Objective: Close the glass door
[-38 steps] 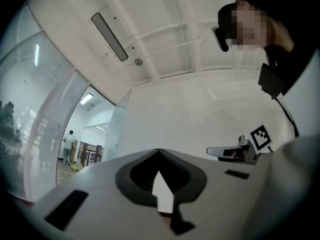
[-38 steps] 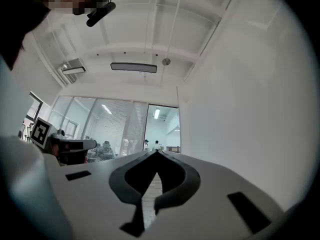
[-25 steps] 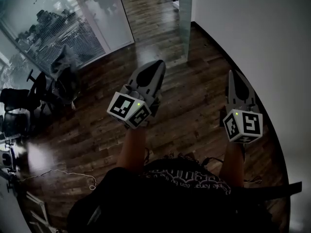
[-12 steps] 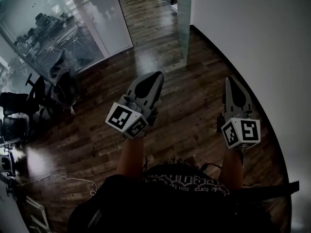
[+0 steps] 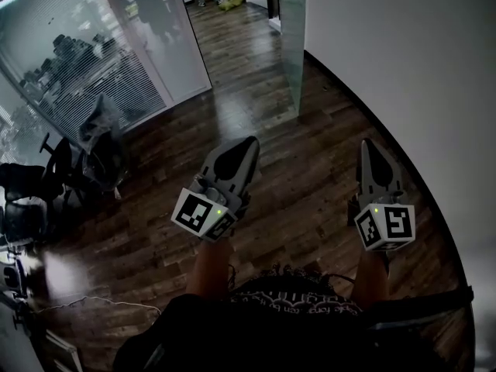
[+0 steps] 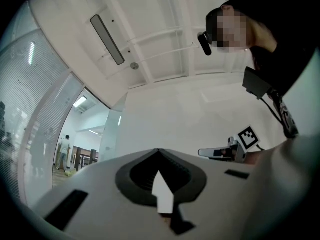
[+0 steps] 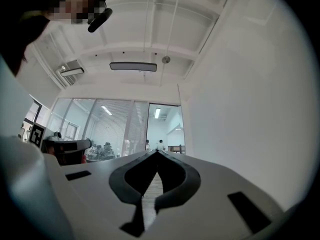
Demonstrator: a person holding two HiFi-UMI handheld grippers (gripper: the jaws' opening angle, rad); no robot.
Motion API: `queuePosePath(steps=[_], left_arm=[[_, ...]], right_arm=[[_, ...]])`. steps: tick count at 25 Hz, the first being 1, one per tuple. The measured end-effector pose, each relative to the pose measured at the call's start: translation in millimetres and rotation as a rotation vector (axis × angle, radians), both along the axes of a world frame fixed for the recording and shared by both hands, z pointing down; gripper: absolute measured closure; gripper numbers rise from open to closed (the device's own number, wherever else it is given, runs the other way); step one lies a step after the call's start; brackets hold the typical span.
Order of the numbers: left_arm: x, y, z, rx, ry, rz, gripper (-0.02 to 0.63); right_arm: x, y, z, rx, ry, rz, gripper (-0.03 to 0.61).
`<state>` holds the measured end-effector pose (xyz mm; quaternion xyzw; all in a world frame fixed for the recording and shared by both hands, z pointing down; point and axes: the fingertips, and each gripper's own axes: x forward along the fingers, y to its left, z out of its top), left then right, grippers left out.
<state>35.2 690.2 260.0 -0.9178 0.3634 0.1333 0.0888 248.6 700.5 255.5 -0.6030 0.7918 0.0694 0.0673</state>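
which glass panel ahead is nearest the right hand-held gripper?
The narrow greenish glass panel standing edge-on beside the white wall, straight ahead of the right hand-held gripper. The striped glass partition stands far off to the left.

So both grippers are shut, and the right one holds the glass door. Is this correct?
Not quite. The right gripper holds nothing: the right gripper view shows its jaws together with nothing between them. In the head view the glass door stands ahead, apart from it. The left gripper is shut too, as you said.
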Motion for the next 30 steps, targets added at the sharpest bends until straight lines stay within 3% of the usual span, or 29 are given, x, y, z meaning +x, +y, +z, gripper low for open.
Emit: queuePosePath(steps=[6, 12, 23, 30], left_arm=[[-17, -20, 9, -0.079, 0.020, -0.010, 0.612], [-16, -56, 6, -0.079, 0.022, -0.023, 0.612], [4, -162, 6, -0.074, 0.028, -0.013, 0.612], [36, -238, 19, -0.093, 0.018, -0.041, 0.612]], right_arm=[[-18, -8, -4, 0.020, 0.003, 0.004, 0.575], [-25, -41, 3, -0.023, 0.023, -0.042, 0.575], [-3, -166, 6, -0.022, 0.025, -0.070, 0.575], [35, -245, 15, -0.039, 0.040, -0.098, 0.575]])
